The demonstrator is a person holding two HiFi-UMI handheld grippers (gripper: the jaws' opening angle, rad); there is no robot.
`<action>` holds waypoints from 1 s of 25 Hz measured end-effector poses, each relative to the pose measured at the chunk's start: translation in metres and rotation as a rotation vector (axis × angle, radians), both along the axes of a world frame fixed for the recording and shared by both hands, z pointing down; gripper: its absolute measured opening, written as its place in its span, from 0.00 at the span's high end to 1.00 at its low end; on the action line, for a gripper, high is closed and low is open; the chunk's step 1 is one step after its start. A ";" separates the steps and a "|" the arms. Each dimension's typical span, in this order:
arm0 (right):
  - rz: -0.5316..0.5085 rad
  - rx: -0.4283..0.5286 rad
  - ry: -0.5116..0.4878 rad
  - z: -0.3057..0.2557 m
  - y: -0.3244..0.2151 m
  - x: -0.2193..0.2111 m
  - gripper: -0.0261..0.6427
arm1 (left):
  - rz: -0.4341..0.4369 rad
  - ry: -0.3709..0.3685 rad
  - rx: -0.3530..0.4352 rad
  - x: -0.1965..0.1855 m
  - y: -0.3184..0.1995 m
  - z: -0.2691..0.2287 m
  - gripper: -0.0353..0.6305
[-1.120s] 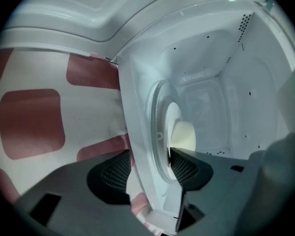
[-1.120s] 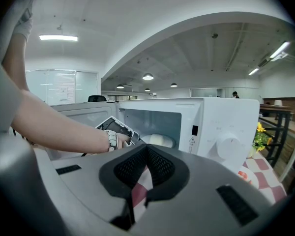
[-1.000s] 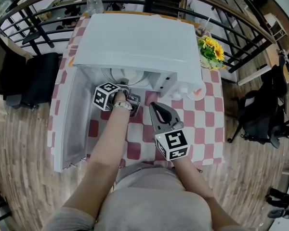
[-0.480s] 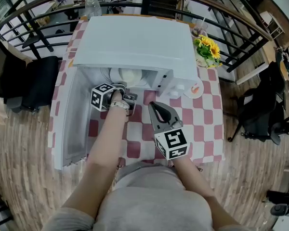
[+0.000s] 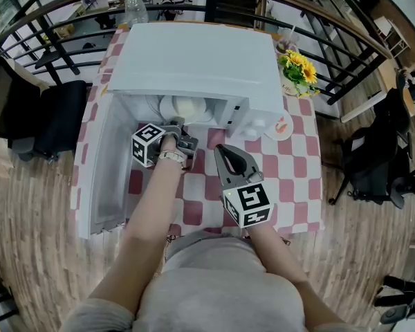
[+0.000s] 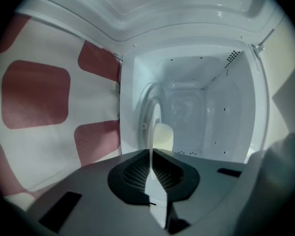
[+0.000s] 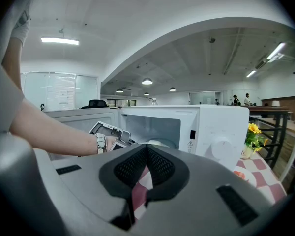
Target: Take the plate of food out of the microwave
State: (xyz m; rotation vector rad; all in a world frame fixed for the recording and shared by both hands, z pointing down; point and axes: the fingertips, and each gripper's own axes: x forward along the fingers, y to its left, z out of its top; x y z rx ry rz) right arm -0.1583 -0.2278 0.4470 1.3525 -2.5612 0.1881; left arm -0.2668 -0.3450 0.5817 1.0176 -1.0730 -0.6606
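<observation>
At the open white microwave, the left hand-held gripper, forearm stretched forward and tipped slightly down, has just closed its jaws on the thin rim of the round white plate inside the cavity. The plate carries a pale, smooth lump of food. To the right, the right hand-held gripper hovers over the red-checked table, jaws together, empty.

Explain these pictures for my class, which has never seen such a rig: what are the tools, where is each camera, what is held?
A person holds a two-jaw gripper in each hand; no robot. The wide picture comes from a head camera looking down; the other two cameras ride on the grippers, looking along their jaws. On the checked table stands a white microwave, door open, yellow flowers beside it. The left gripper reaches inside: its jaws have just been closing and pinch the rim of the plate. The right gripper waits outside, jaws shut, empty.
</observation>
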 end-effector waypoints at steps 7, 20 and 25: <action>-0.002 0.004 -0.014 -0.002 0.002 0.001 0.93 | 0.006 -0.015 0.053 -0.005 0.008 -0.003 0.92; -0.019 0.009 -0.035 -0.010 0.008 0.010 0.93 | 0.059 -0.042 0.139 -0.005 0.037 -0.018 0.92; -0.023 0.009 -0.046 -0.012 0.012 0.015 0.93 | 0.054 -0.041 0.157 -0.003 0.051 -0.024 0.92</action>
